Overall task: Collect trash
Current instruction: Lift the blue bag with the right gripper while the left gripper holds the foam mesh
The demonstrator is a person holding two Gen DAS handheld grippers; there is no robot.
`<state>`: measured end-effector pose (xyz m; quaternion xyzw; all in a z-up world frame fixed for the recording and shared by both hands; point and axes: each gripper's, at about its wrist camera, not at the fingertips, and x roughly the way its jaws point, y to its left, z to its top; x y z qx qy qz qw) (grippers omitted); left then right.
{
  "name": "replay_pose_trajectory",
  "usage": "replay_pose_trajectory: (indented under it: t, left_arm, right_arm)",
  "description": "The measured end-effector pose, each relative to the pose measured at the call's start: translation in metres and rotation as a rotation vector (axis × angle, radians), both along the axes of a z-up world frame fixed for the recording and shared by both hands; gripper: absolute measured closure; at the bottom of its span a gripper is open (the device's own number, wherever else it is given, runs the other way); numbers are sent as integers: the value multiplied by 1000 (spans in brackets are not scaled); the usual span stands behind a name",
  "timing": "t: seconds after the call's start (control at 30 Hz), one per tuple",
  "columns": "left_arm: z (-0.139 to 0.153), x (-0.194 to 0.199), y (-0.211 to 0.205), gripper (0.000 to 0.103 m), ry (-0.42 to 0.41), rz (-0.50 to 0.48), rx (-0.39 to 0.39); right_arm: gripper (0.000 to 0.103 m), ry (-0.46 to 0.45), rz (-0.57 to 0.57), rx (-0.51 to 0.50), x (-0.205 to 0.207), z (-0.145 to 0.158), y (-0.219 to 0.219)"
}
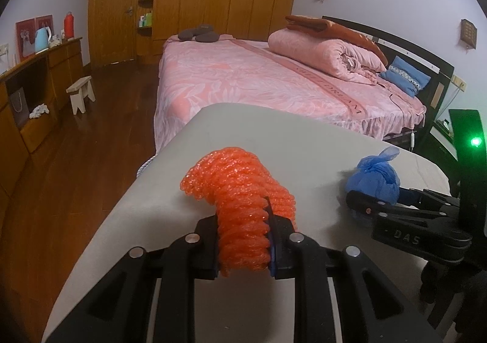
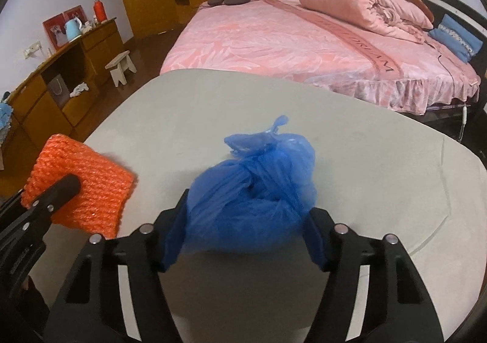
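Left wrist: left tool (image 1: pixel 243 244) grips orange netting (image 1: pixel 240 187), right tool (image 2: pixel 245 235) grips blue bag (image 2: pixel 252 193), bed (image 1: pixel 243 81) beyond table (image 1: pixel 243 129).

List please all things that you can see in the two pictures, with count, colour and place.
foam net: 1, orange, table left, in left gripper
bag: 1, blue, table middle, in right gripper
table: 1, grey, front
bed: 1, pink, behind table
quilt: 1, pink, rolled, on bed
pillow: 1, blue, by headboard
stool: 1, white, on floor
kettle: 1, light blue, on cabinet
left gripper: 1, black
right gripper: 1, black
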<state>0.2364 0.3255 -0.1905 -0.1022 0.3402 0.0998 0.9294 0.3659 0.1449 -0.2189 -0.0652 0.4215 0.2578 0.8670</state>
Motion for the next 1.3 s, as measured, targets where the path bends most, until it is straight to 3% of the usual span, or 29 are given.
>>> replay_pose_trajectory:
  t: [0.6, 0.83, 1.0, 1.1, 1.3]
  left_arm:
    - [12, -37, -15, 81, -12, -14, -2]
    - [10, -44, -24, 81, 9, -29, 7]
    - [-3, -47, -26, 81, 44, -30, 3]
    - [-7, -50, -24, 81, 51, -22, -13]
    - [-9, -55, -21, 81, 50, -20, -21]
  right_arm:
    - [41, -19, 3, 46, -63, 23, -34]
    - [40, -13, 12, 28, -76, 19, -32]
    - [40, 22, 4, -12, -75, 0, -34]
    - [37, 19, 5, -6, -79, -4, -36]
    - [15, 14, -22, 18, -85, 2, -44]
